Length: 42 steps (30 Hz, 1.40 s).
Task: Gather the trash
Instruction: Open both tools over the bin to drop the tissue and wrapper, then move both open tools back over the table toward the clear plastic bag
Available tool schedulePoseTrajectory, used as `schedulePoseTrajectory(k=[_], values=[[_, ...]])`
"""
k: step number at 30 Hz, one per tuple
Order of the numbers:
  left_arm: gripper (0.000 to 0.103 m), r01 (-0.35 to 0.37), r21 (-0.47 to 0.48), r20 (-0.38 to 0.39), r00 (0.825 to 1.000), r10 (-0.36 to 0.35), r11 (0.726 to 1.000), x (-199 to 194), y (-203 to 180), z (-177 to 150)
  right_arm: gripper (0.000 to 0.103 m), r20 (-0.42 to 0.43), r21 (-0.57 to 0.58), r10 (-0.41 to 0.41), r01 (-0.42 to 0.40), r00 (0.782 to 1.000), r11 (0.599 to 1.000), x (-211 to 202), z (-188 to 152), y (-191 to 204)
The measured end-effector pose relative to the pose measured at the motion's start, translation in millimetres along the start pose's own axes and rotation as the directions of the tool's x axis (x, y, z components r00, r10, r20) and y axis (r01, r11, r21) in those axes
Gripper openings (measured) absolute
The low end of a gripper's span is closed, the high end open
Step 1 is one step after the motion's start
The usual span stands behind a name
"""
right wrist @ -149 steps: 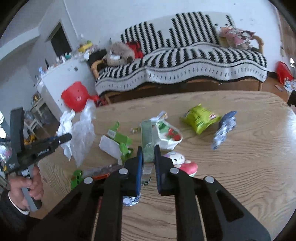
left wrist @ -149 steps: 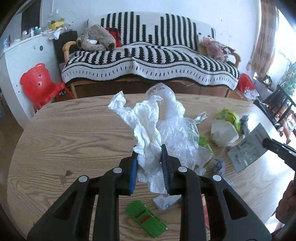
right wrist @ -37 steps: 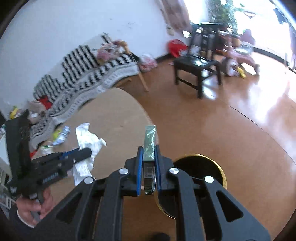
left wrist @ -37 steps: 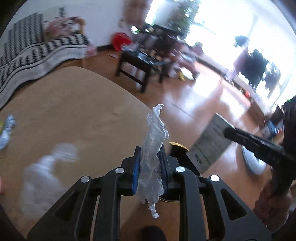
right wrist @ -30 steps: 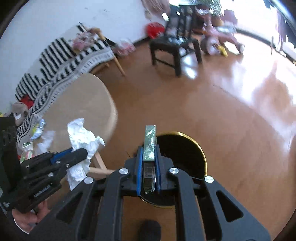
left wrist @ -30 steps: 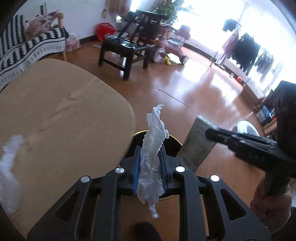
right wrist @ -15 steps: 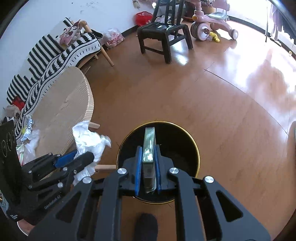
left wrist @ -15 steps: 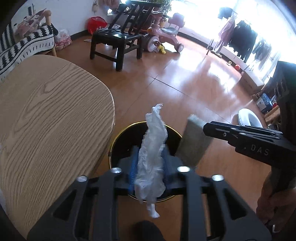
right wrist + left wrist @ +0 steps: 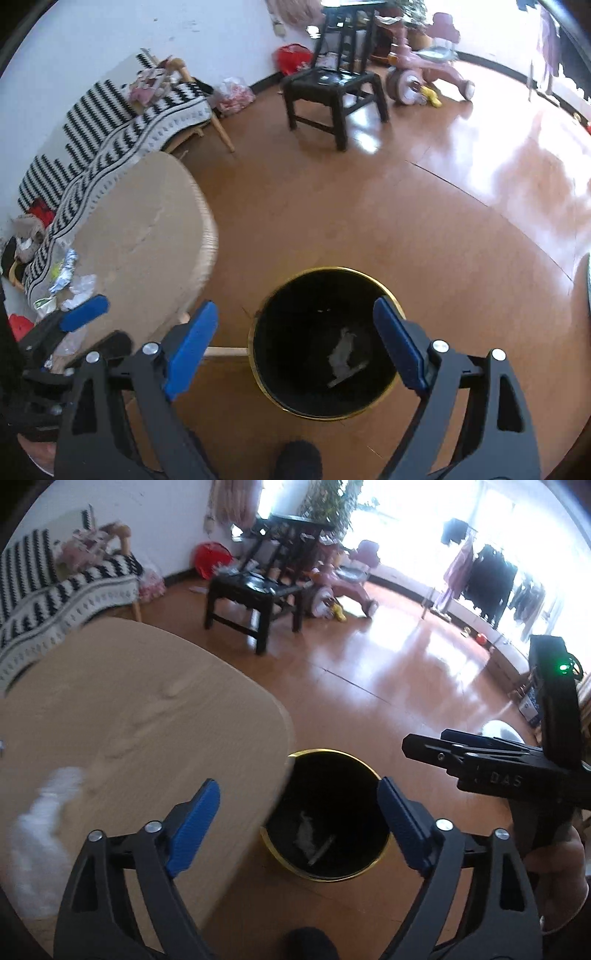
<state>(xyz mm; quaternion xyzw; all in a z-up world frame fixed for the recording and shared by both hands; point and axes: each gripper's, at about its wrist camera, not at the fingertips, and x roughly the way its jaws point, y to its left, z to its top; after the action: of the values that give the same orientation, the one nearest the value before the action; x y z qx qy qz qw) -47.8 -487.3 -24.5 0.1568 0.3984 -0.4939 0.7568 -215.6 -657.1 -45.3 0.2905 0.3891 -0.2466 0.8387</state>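
Note:
A black trash bin with a gold rim (image 9: pixel 364 764) (image 9: pixel 391 295) stands on the floor beside the wooden table (image 9: pixel 129 716). Crumpled white tissue (image 9: pixel 304 834) (image 9: pixel 343 349) and a flat green packet (image 9: pixel 322 849) (image 9: pixel 351 371) lie at the bin's bottom. My left gripper (image 9: pixel 297 821) is wide open and empty above the bin. My right gripper (image 9: pixel 293 345) is wide open and empty over the bin; it also shows in the left wrist view (image 9: pixel 428 749). A blurred white wad (image 9: pixel 44 834) and more trash (image 9: pixel 66 280) lie on the table.
A black chair (image 9: pixel 332 88) and a pink tricycle (image 9: pixel 424 77) stand on the wooden floor (image 9: pixel 443 206) behind the bin. A striped sofa (image 9: pixel 122 114) is beyond the table (image 9: pixel 147 229). A white round object (image 9: pixel 500 731) lies on the floor at right.
Both grippers opened over the bin. The tissue dropped from the left and the green packet from the right; both now lie in the bin. Both views tilted up slightly.

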Motion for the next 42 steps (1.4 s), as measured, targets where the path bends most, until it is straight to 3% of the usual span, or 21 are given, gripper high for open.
schedulePoseTrajectory(k=[6,10,13,19,26,28,29,32,35,39,42], values=[[0.092,-0.112,-0.082,0.063,0.991,0.117,0.990,-69,70,-15,0.093,0.006,-0.103,0.072,-0.071,0.997,0.992,-1,6,69],[0.092,-0.208,-0.158,0.088,0.971,0.224,0.965,-115,119,-35,0.095,0.002,-0.212,0.121,-0.118,0.993,0.970,-1,4,136],[0.093,-0.278,-0.234,0.086,0.949,0.305,0.932,-153,160,-58,0.096,-0.011,-0.279,0.164,-0.161,0.986,0.947,1,-1,184],[0.093,-0.420,-0.378,0.049,0.881,0.471,0.825,-227,244,-126,0.096,-0.066,-0.377,0.235,-0.243,0.970,0.894,16,-17,275],[0.093,-0.546,-0.541,-0.087,0.793,0.604,0.639,-293,333,-214,0.096,-0.122,-0.443,0.262,-0.289,0.957,0.849,36,-38,346],[0.093,-0.568,-0.579,-0.137,0.775,0.617,0.585,-302,351,-237,0.096,-0.129,-0.458,0.261,-0.291,0.957,0.840,42,-42,361],[0.093,-0.577,-0.584,-0.154,0.769,0.620,0.571,-303,356,-243,0.096,-0.131,-0.467,0.257,-0.288,0.957,0.836,44,-44,367],[0.093,-0.635,-0.591,-0.233,0.725,0.648,0.498,-302,370,-271,0.096,-0.132,-0.490,0.236,-0.270,0.963,0.829,51,-48,378],[0.093,-0.660,-0.589,-0.285,0.710,0.644,0.467,-293,379,-290,0.096,-0.143,-0.502,0.221,-0.263,0.965,0.824,60,-52,385],[0.093,-0.692,-0.561,-0.338,0.693,0.637,0.455,-277,385,-299,0.096,-0.150,-0.513,0.197,-0.247,0.969,0.822,70,-55,388],[0.093,-0.693,-0.556,-0.344,0.695,0.631,0.459,-272,388,-303,0.096,-0.157,-0.521,0.177,-0.233,0.972,0.821,79,-58,389]])
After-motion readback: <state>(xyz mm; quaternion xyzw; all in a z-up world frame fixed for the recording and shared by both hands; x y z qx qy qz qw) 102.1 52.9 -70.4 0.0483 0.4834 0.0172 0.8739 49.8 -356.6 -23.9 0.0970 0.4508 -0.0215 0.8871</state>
